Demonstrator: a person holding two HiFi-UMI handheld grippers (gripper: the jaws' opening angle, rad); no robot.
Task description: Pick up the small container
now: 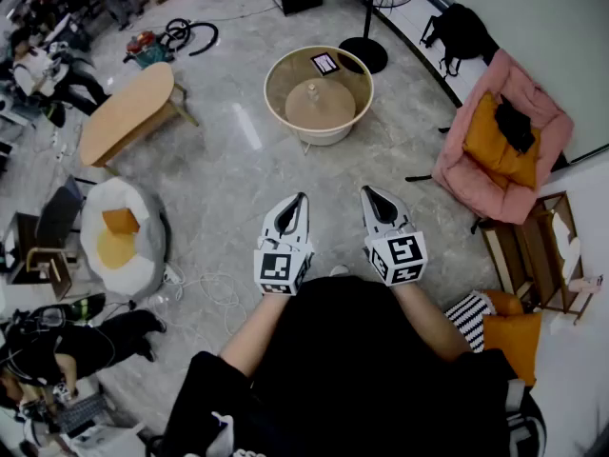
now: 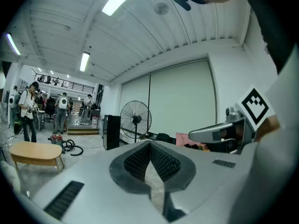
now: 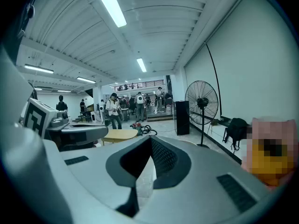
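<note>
**Fingers shut and empty on both sides, small container out ahead on the round bench**

Fingers [image 2: 163, 161] of my left gripper [image 2: 150, 143] meet at their tips, with nothing caught between the ribbed pads. Through the slit under the tips I see only pale floor. My right gripper [image 3: 150, 139] reads the same, its fingers [image 3: 163, 157] closed to a point and empty.

From the head view, the left gripper [image 1: 303, 196] and right gripper [image 1: 364, 188] sit side by side, just beside each other. Both noses point forward and dip a little below level. Each has its marker cube at the back, over the hand. Two bare forearms run back from them into black sleeves, close to the body.

The small container [image 1: 312, 93] stands near the middle of the round bench [image 1: 266, 89]. It is straight ahead of both grippers and well apart from them, with open floor between.

My count:
- two grippers
- one small container
- one round bench
- one marker card [image 1: 325, 63] on the bench's far side
- one oval wooden table [image 1: 124, 112] off to the left
- one pink armchair [image 1: 476, 174] to the right
- one standing fan [image 2: 135, 119] by the wall
</note>
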